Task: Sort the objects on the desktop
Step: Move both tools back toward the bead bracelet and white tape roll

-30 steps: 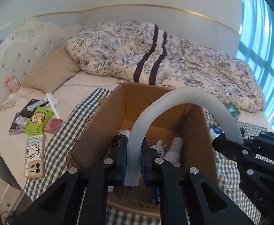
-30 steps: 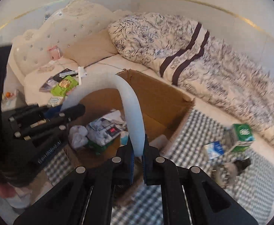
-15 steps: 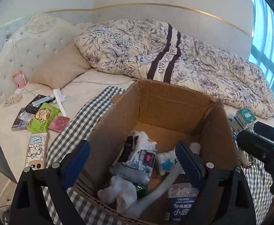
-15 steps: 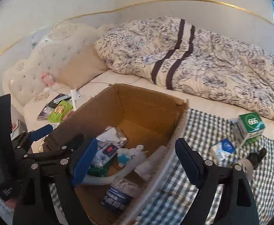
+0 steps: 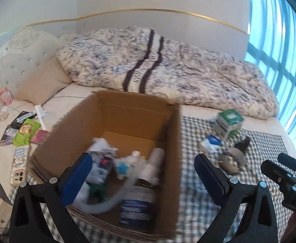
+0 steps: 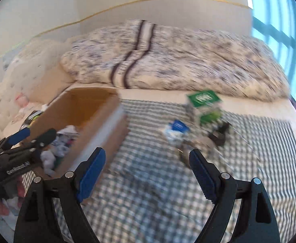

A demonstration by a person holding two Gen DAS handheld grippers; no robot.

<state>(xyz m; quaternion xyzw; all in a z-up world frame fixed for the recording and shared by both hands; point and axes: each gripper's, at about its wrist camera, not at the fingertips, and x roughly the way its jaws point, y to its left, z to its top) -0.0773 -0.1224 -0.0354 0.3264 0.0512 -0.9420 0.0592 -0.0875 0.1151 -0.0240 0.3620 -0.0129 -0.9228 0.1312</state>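
— What does your left camera show?

— My left gripper [image 5: 142, 174] is spread wide and holds nothing. It hangs over the near edge of the box [image 5: 115, 145], which stands on the checked cloth [image 5: 198, 198] on the bed. In the box lies the white tube [image 5: 115, 196], curved along the near wall, beside a blue-labelled bottle [image 5: 136, 208] and a white toy [image 5: 127, 165]; the rest is too blurred to tell. Right of the box, on the cloth, a green carton [image 5: 229, 123] stands near the cloth's far edge, with a blue packet [image 5: 211, 143] just in front of it. At the bed's left edge lie a phone [image 5: 18, 167] and a green pouch [image 5: 25, 133].

— And the right camera?

— My right gripper [image 6: 145, 172] is also spread wide and empty, over bare cloth [image 6: 148, 192] right of the box [image 6: 99, 125]. My left gripper [image 6: 29, 136] shows at the left, above the box. The green carton [image 6: 205, 103] and the blue packet [image 6: 177, 128] sit farther back on the cloth, blurred.
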